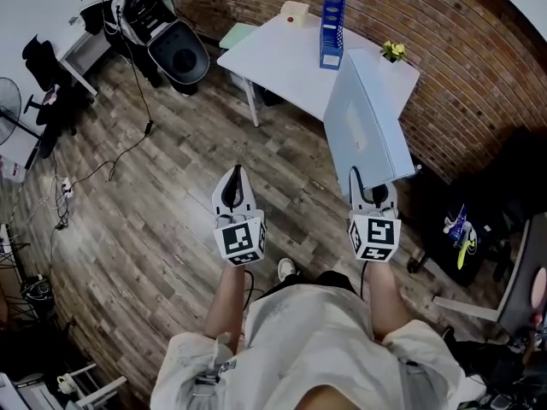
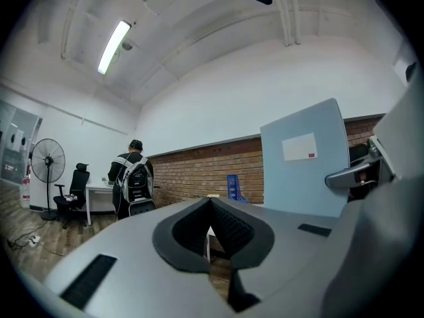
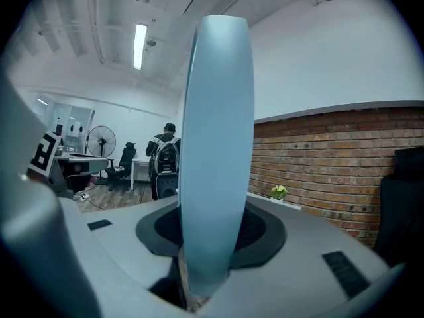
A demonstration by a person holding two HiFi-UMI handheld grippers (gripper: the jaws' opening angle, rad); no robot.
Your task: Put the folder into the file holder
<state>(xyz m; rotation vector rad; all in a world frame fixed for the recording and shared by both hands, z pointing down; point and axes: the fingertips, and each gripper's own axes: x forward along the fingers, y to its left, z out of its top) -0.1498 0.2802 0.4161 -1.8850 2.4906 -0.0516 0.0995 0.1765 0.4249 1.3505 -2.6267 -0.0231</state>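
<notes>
My right gripper (image 1: 369,186) is shut on the lower edge of a light blue folder (image 1: 367,126), which it holds upright and edge-on. In the right gripper view the folder (image 3: 218,138) rises out of the right gripper (image 3: 207,247) and fills the middle. My left gripper (image 1: 234,173) hangs over the wooden floor with its jaws shut and nothing in them; the left gripper (image 2: 210,201) shows its tips touching. The blue file holder (image 1: 333,26) stands upright on the white table (image 1: 282,62) ahead, well apart from both grippers. It appears small as the file holder (image 2: 235,187) against the brick wall.
A small yellow plant (image 1: 393,51) stands at the table's right corner. A person with a backpack (image 2: 132,181) stands by a desk at the far left. A black office chair (image 1: 38,62), a fan (image 1: 7,101) and floor cables (image 1: 111,165) lie to the left. Dark furniture (image 1: 466,229) is on the right.
</notes>
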